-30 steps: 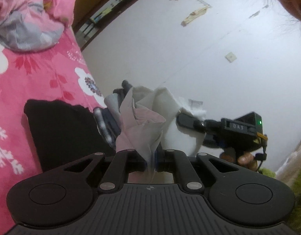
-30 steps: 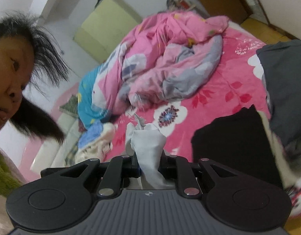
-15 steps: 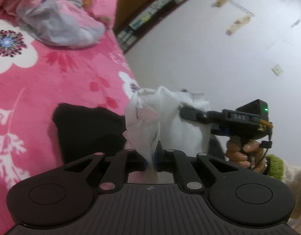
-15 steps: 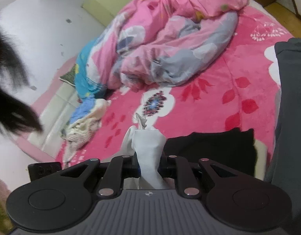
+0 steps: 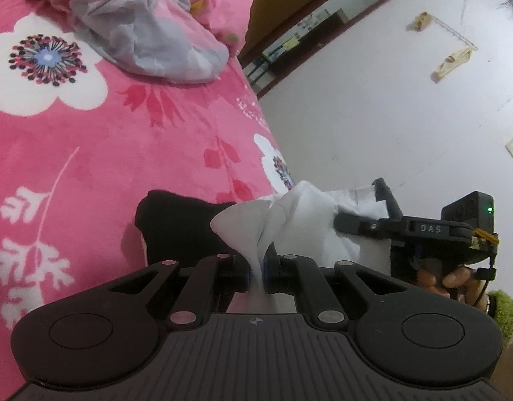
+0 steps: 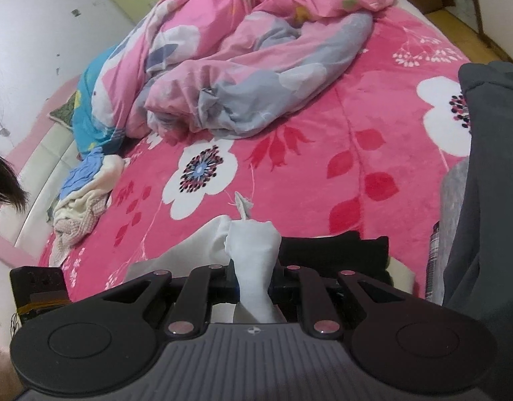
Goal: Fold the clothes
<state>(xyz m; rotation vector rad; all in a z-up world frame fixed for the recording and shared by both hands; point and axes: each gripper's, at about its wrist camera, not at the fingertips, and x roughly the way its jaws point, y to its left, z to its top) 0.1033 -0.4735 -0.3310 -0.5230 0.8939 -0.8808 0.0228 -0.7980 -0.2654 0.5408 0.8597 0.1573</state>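
Thin white cloth [image 5: 299, 214] bunched in 2 clamped grippers

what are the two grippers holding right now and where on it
Both are shut on one white garment: the left gripper and the right gripper each pinch a bunched bit of it.

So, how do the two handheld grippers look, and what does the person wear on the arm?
Both are matte black plastic: the left gripper and right gripper have ribbed bodies, round caps and silver rivets. Side-on, the right one shows white "DAS" lettering, a green light and a thin black cable. A fuzzy green cuff covers the wrist.
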